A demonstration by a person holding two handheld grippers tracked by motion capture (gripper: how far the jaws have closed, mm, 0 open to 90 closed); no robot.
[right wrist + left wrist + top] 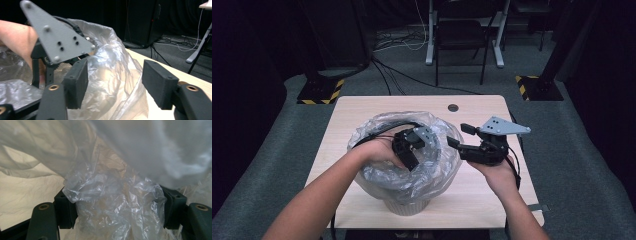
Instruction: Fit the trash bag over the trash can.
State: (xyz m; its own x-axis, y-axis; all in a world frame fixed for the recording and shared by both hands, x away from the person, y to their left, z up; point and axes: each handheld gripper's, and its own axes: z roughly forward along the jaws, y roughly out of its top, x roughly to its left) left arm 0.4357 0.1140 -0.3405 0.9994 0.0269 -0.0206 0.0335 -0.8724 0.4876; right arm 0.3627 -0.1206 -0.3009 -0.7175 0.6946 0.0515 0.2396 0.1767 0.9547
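Item: I am gripping bunched plastic liner (112,202) inside the bin with my left gripper (409,147), while my right gripper (458,136), open and empty, is facing its outer wall.

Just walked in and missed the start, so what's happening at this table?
A person is fitting a clear plastic bag into a small bin on the wooden table. The left gripper is down inside the bag, with bunched plastic between its jaws. The right gripper sits just outside the bag's rim, jaws apart on either side of the film and not clamped on it. The bag is crumpled and billows over the bin's top.
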